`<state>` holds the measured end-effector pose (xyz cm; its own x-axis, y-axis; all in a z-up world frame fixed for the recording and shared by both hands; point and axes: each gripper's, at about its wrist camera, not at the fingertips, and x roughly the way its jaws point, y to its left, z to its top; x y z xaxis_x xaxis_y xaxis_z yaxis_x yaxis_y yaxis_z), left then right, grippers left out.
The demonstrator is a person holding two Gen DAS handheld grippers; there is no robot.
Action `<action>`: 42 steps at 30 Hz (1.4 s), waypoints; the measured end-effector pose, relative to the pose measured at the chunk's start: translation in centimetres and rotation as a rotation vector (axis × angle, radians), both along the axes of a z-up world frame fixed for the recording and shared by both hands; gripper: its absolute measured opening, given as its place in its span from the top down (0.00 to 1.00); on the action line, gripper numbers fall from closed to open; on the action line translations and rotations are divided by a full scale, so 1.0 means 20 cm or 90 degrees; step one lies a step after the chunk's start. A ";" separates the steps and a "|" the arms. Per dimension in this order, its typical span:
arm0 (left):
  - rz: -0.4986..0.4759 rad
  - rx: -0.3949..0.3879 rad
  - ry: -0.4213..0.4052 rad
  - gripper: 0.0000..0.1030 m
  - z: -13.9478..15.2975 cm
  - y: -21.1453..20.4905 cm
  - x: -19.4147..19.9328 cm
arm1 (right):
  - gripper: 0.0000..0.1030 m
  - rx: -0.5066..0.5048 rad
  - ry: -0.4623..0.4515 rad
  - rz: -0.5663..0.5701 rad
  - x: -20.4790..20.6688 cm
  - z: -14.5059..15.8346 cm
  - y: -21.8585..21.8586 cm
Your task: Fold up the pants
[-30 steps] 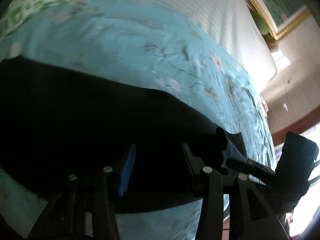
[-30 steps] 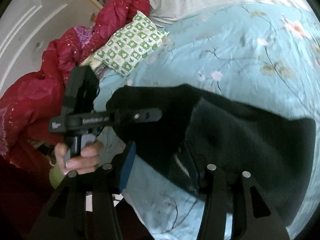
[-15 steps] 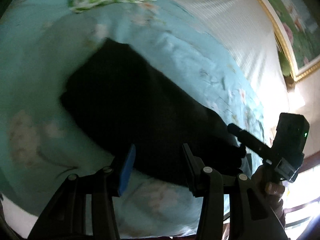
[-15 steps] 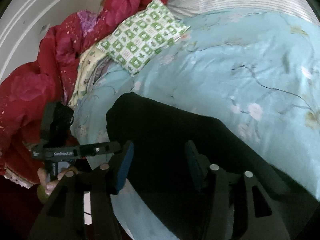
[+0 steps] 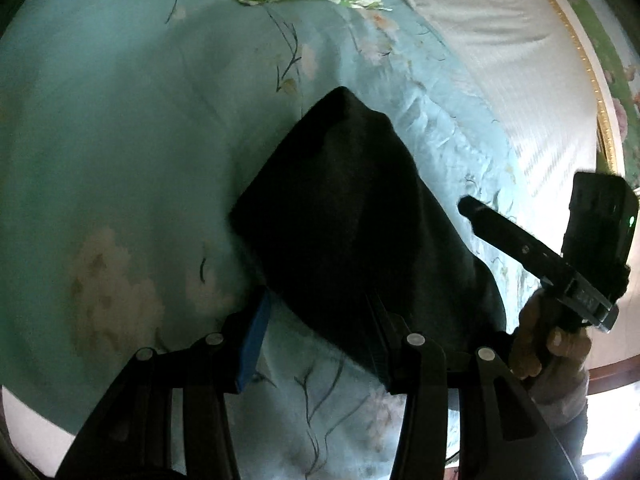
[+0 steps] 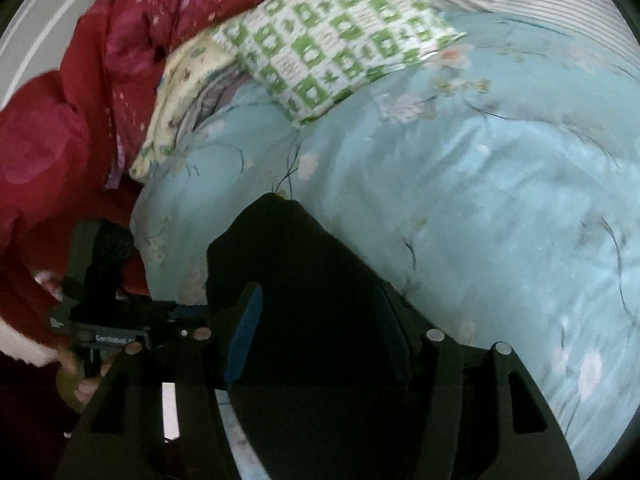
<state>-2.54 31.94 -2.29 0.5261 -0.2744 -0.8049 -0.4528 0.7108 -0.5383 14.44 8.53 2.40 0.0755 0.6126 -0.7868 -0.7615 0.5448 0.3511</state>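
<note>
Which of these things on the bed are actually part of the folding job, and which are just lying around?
Part of the job:
black pants
left gripper
right gripper
blue floral bedspread, the work surface

Just lying about:
green checked pillow
red quilt

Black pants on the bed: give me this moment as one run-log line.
black pants: folded, on blue floral quilt | left gripper: open, empty | right gripper: open, just widened, empty

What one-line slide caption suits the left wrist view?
Open left gripper above dark folded pants on a floral light-blue quilt; right gripper alongside.
</note>
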 end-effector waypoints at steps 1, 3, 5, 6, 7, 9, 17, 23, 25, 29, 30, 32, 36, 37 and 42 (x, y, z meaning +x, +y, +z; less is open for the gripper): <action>0.000 0.001 0.001 0.54 -0.01 0.01 0.01 | 0.42 -0.010 -0.003 0.014 0.01 -0.01 0.03; -0.001 -0.002 0.002 0.54 -0.02 0.01 0.03 | 0.42 -0.021 0.000 0.035 0.04 -0.03 0.10; 0.002 -0.005 0.000 0.54 -0.02 0.02 0.04 | 0.42 -0.023 0.006 0.050 0.07 -0.06 0.16; 0.004 -0.005 -0.002 0.55 -0.02 0.02 0.05 | 0.42 -0.025 0.013 0.059 0.09 -0.08 0.19; 0.005 -0.005 -0.003 0.56 -0.02 0.02 0.06 | 0.42 -0.028 0.020 0.069 0.10 -0.10 0.22; 0.008 -0.006 -0.004 0.56 -0.03 0.02 0.07 | 0.42 -0.039 0.026 0.091 0.11 -0.14 0.27; 0.013 0.016 -0.020 0.80 -0.01 0.01 0.09 | 0.73 -0.059 0.024 0.127 0.08 -0.21 0.36; -0.008 0.050 -0.045 0.83 0.12 -0.08 0.10 | 0.78 -0.020 0.013 0.111 0.07 -0.10 0.28; -0.015 0.058 -0.051 0.83 0.16 -0.11 0.11 | 0.79 -0.002 0.010 0.105 0.06 -0.06 0.24; -0.039 0.073 -0.075 0.84 0.27 -0.20 0.12 | 0.79 0.048 0.016 0.081 0.07 0.01 0.12; -0.046 0.077 -0.083 0.84 0.30 -0.22 0.13 | 0.79 0.062 0.017 0.072 0.07 0.03 0.09; -0.064 0.083 -0.102 0.84 0.37 -0.28 0.14 | 0.79 0.092 0.016 0.052 0.07 0.08 -0.02; -0.117 0.096 -0.144 0.84 0.50 -0.48 0.17 | 0.79 0.132 -0.008 0.019 0.05 0.19 -0.22; -0.131 0.100 -0.153 0.84 0.53 -0.52 0.18 | 0.79 0.146 -0.016 0.006 0.04 0.22 -0.30; -0.207 0.117 -0.187 0.84 0.63 -0.82 0.24 | 0.80 0.200 -0.040 -0.055 0.01 0.27 -0.61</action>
<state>2.19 15.57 10.33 0.6488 -0.3294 -0.6859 -0.0386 0.8860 -0.4620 14.73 -3.59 7.73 0.1805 0.8141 -0.5520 -0.7429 0.4807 0.4660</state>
